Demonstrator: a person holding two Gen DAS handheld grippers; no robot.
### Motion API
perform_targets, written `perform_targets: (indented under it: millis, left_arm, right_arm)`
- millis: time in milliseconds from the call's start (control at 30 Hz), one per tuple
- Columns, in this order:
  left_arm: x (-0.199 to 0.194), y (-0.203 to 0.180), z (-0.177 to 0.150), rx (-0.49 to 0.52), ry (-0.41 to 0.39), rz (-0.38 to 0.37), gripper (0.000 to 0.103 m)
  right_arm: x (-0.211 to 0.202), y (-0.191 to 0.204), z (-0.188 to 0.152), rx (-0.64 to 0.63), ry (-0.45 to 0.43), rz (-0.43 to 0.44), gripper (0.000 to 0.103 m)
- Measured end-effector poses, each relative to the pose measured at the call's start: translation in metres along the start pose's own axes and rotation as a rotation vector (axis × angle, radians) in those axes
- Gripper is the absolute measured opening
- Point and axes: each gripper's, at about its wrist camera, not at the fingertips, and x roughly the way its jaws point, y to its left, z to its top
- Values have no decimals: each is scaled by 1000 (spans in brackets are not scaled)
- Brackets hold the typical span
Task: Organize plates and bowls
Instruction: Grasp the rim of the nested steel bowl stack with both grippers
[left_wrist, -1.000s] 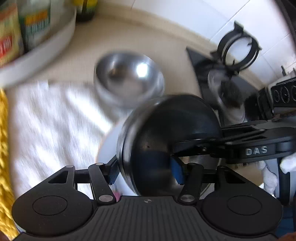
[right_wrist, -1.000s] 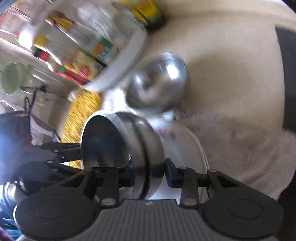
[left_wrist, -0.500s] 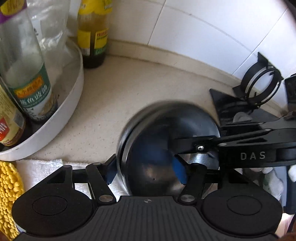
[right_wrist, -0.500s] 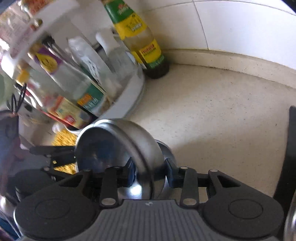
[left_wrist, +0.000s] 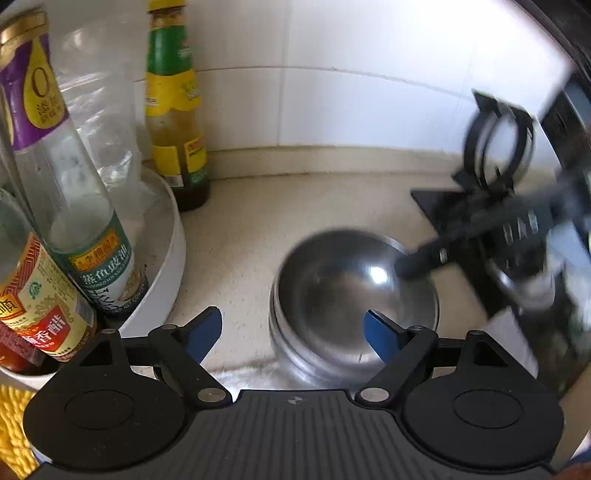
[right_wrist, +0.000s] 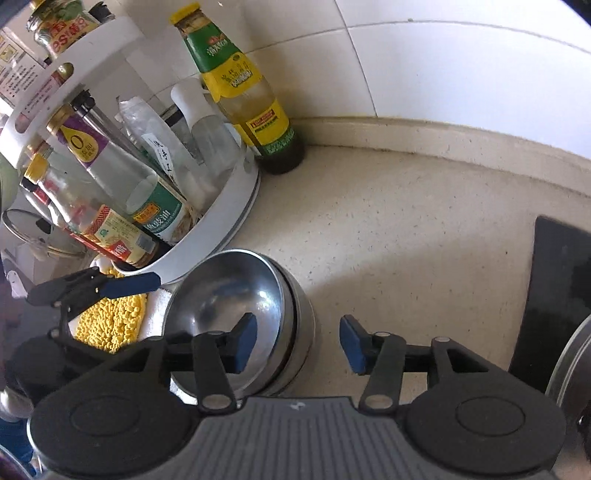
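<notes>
Nested steel bowls (left_wrist: 354, 295) sit on the beige counter, stacked one inside another; they also show in the right wrist view (right_wrist: 240, 317). My left gripper (left_wrist: 291, 332) is open, its blue pads wide apart just in front of the stack, holding nothing. My right gripper (right_wrist: 295, 343) is open too, one pad over the bowl's inside, the other right of the rim, not gripping. The right gripper shows blurred at the bowl's right edge in the left wrist view (left_wrist: 480, 236).
A white round rack (right_wrist: 207, 229) of sauce bottles stands left of the bowls. A green-capped bottle (right_wrist: 247, 96) stands by the tiled wall. A yellow cloth (right_wrist: 110, 321) and a white towel lie at the left. A black stove edge (right_wrist: 554, 295) is at the right.
Both grippers carried a steel bowl up from the towel to the counter, set it into the other bowl and opened. The right gripper is pulling away.
</notes>
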Motion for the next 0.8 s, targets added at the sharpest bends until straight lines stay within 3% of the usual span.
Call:
perform_targets:
  millis: [133, 267, 433, 567, 667, 800]
  left_arm:
    - [-3, 2, -12, 0, 2, -59, 88]
    - [-12, 8, -16, 17, -27, -114, 93]
    - [-12, 25, -19, -41, -48, -143, 92]
    - [-18, 28, -31, 41, -53, -202, 93]
    - [-16, 29, -41, 102, -43, -240, 95]
    - [10, 31, -36, 79, -11, -256, 95]
  right_arm:
    - [2, 12, -1, -11, 19, 11, 71]
    - [-6, 26, -8, -35, 7, -50, 71]
    - [-12, 24, -17, 12, -16, -104, 71]
    - [-10, 22, -20, 41, -10, -94, 71]
    - [-2, 24, -14, 47, -6, -38, 77]
    - [19, 20, -5, 52, 29, -41, 77]
